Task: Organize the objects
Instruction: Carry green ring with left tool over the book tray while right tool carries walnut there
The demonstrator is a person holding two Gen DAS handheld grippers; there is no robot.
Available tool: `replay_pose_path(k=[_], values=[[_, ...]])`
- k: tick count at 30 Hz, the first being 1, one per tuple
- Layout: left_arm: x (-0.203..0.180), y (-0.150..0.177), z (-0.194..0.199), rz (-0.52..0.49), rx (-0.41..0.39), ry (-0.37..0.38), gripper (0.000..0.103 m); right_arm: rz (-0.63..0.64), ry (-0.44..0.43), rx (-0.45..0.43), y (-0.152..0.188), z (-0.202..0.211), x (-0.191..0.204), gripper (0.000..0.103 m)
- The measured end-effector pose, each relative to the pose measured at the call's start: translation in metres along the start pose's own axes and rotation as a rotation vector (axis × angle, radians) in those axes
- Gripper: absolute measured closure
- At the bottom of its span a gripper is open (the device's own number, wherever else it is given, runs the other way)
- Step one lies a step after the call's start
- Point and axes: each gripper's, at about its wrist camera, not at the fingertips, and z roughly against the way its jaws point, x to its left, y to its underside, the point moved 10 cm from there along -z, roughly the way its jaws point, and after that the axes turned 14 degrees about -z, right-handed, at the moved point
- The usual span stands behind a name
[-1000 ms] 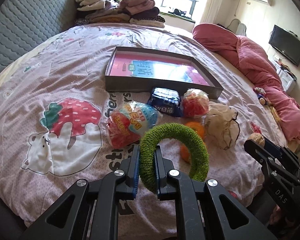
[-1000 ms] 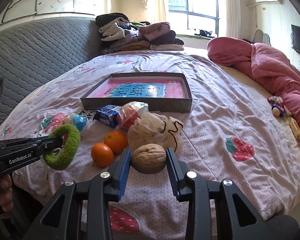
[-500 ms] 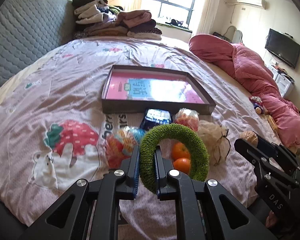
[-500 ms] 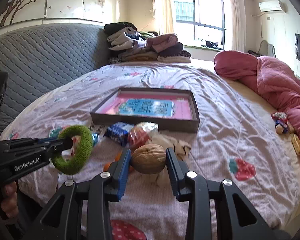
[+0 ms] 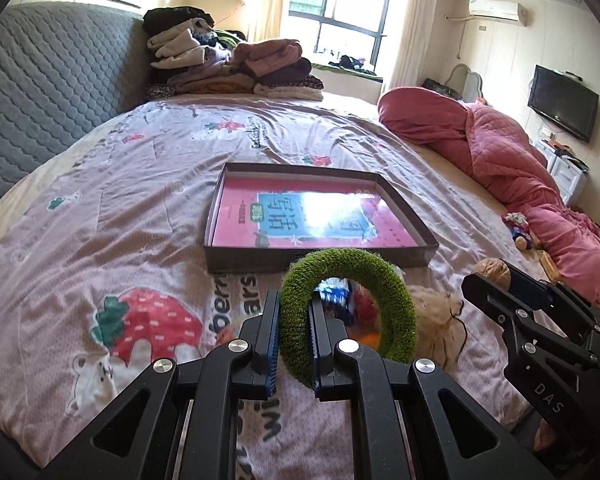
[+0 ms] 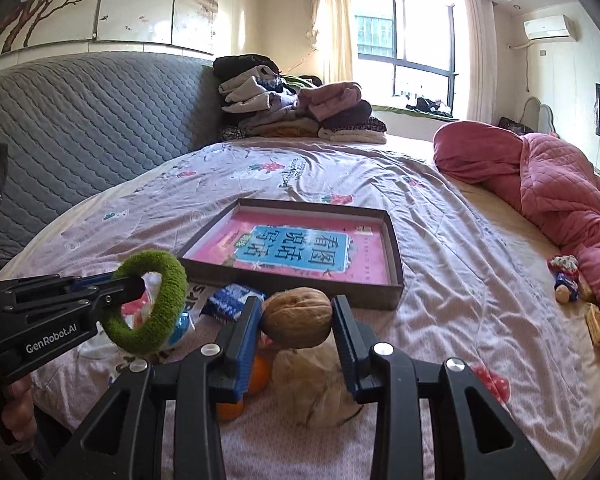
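Left tongs (image 5: 294, 342): clamped on fuzzy green fabric ring (image 5: 348, 316), held above bed just before shallow brown cardboard tray (image 5: 406, 208). Right tongs (image 6: 296, 322): gripping brown wrinkled walnut (image 6: 297, 322), also before tray.

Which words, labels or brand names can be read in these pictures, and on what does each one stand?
"GenRobot.AI": side of the black left gripper.
"DAS": body of the black right gripper.
"看图说话": pink and blue booklet in the shallow brown cardboard tray.
Pink printed bedsheet lettering: partly hidden.
Blue snack packet: too small.
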Motion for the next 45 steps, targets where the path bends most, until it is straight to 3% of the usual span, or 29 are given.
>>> replay_pose_path(k=[14, 26, 45], values=[[0.017, -0.039, -0.028, -0.017, -0.038, -0.018, 0.091, 0.023, 0.0, -0.024, -0.037, -0.032, 0.002, 0.067], [0.049, -0.048, -0.07, 0.004, 0.012, -0.033, 0.091, 0.03, 0.005, 0.012, -0.057, -0.074, 0.0, 0.067], [0.074, -0.08, -0.123, -0.015, 0.023, -0.067, 0.091, 0.068, 0.052, 0.041, -0.084, -0.124, -0.015, 0.067]])
